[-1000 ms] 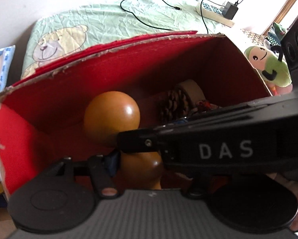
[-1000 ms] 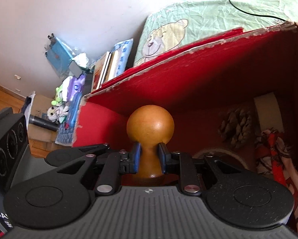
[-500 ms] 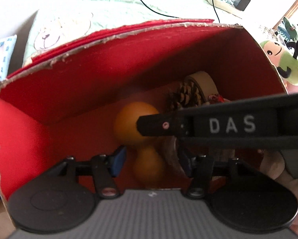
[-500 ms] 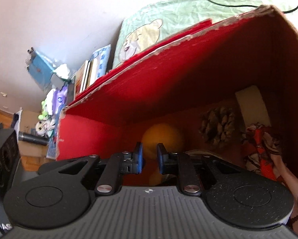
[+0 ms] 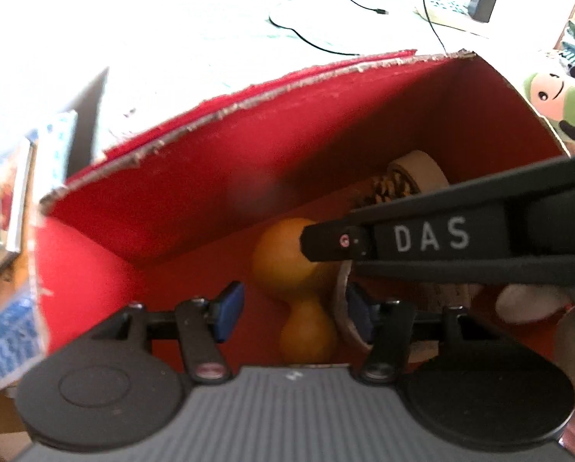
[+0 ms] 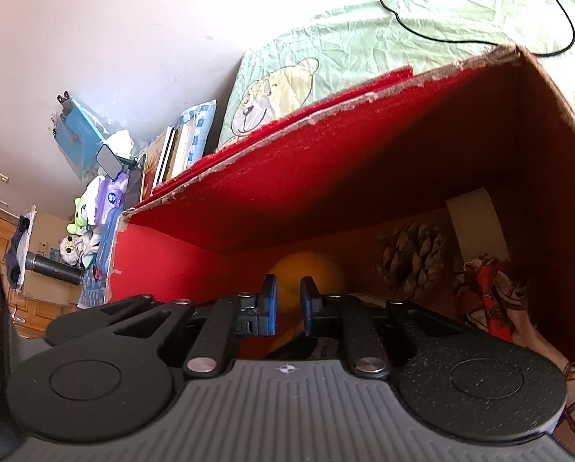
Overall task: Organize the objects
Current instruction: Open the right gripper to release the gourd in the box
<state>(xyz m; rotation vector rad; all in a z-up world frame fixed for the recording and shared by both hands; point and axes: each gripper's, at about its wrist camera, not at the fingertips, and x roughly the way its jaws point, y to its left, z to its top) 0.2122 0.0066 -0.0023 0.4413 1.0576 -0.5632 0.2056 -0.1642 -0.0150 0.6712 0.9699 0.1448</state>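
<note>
Released since the earlier frame, wooden gourd [image 5: 287,265] lies on the red box [image 5: 326,146] floor beside the pine cone [image 6: 410,258]; right gripper [image 6: 288,304] slightly parted, empty; left gripper [image 5: 291,312] open.

The right gripper [image 6: 288,305] sits at the lower middle of the frame, its blue fingers [image 6: 271,304] a small gap apart, with nothing between them. Behind the gap an orange wooden object [image 6: 306,275] lies blurred on the floor of the red box [image 6: 326,177]. At the right are a pine cone [image 6: 412,256] and a tape roll [image 6: 476,225].
</note>
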